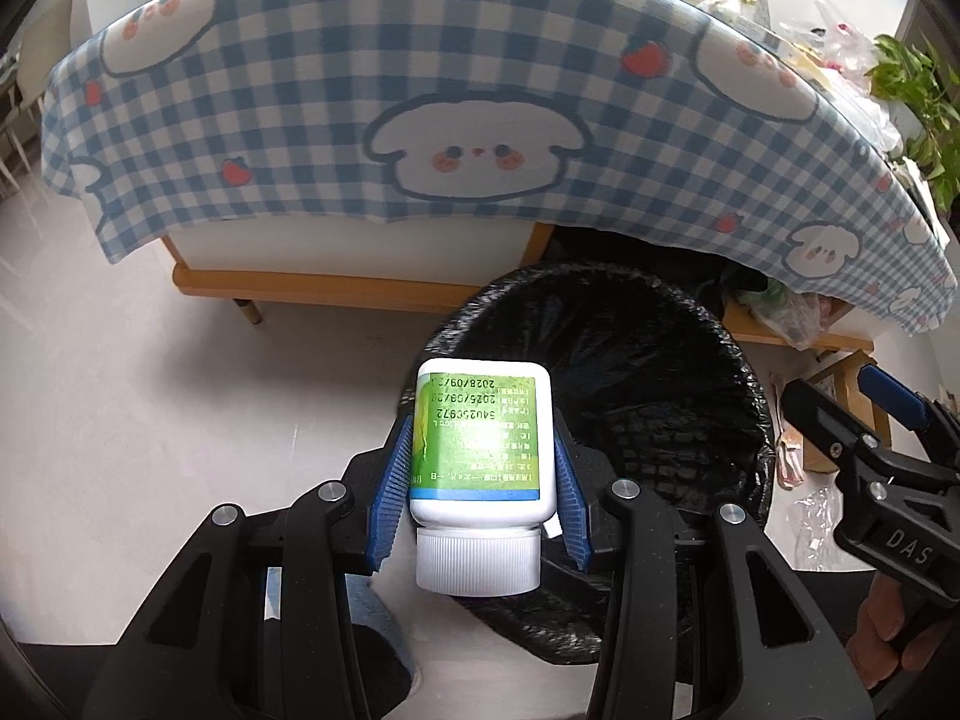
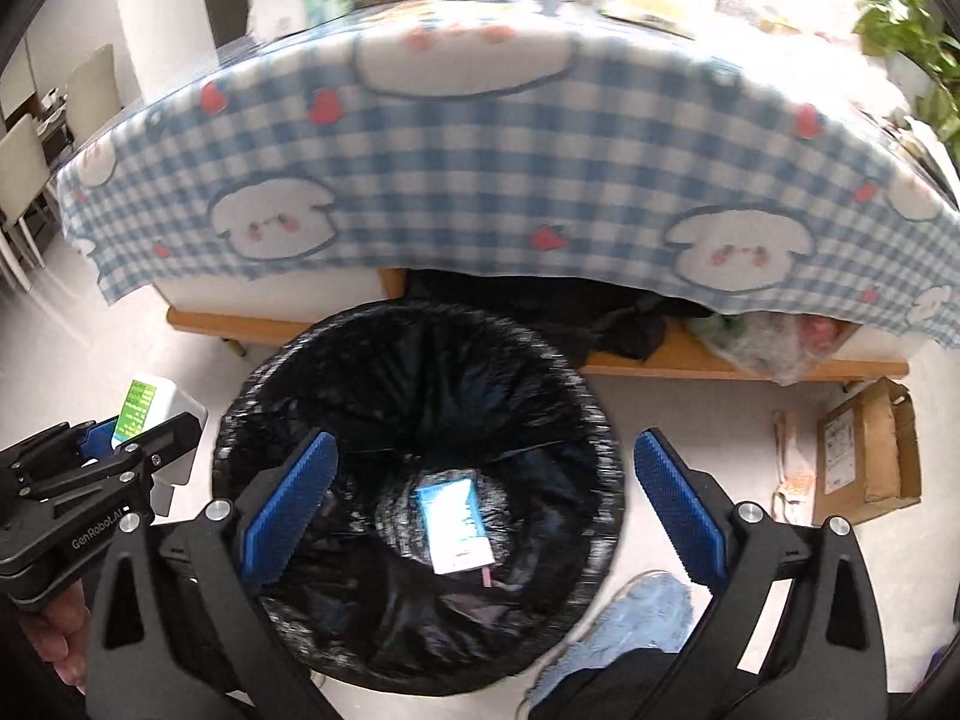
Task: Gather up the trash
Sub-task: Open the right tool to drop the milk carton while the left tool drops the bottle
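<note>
Left wrist view: left gripper [image 1: 483,474] pointing steeply down, jaws clamping a white bottle [image 1: 483,438] with green label, cap toward the camera, hanging over the near rim of the black-lined bin [image 1: 690,360]; bin bottom hidden behind bottle. Right gripper [image 1: 864,414] cut off at the edge.

Right wrist view: right gripper [image 2: 483,510] hovering over the bin, jaws standing wide apart, gripping nothing; blue-white packet [image 2: 456,525] lying blurred inside.
</note>
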Action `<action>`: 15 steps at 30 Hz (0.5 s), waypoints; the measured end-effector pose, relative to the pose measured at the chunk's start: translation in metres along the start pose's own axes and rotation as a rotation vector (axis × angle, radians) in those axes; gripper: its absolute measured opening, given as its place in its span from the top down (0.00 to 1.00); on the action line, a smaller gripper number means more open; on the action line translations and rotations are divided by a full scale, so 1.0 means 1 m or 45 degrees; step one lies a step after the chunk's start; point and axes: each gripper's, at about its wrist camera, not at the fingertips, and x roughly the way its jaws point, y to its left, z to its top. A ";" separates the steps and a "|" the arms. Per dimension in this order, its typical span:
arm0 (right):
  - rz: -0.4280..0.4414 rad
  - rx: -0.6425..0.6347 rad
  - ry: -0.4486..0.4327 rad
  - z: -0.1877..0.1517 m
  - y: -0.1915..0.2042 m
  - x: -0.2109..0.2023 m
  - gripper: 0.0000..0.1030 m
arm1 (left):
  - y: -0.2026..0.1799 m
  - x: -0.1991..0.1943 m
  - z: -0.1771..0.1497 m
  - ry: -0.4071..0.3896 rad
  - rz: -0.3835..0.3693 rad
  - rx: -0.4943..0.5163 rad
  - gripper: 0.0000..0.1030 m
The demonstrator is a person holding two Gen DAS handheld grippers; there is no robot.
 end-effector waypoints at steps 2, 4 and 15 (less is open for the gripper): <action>-0.022 0.015 -0.002 -0.001 -0.012 -0.002 0.07 | -0.010 0.002 0.001 0.003 -0.007 0.016 0.59; -0.038 0.027 -0.004 -0.003 -0.025 -0.004 0.07 | -0.019 0.003 0.003 0.008 -0.010 0.032 0.59; -0.083 0.144 0.030 -0.018 -0.090 0.000 0.07 | -0.065 0.019 0.004 0.043 -0.023 0.099 0.59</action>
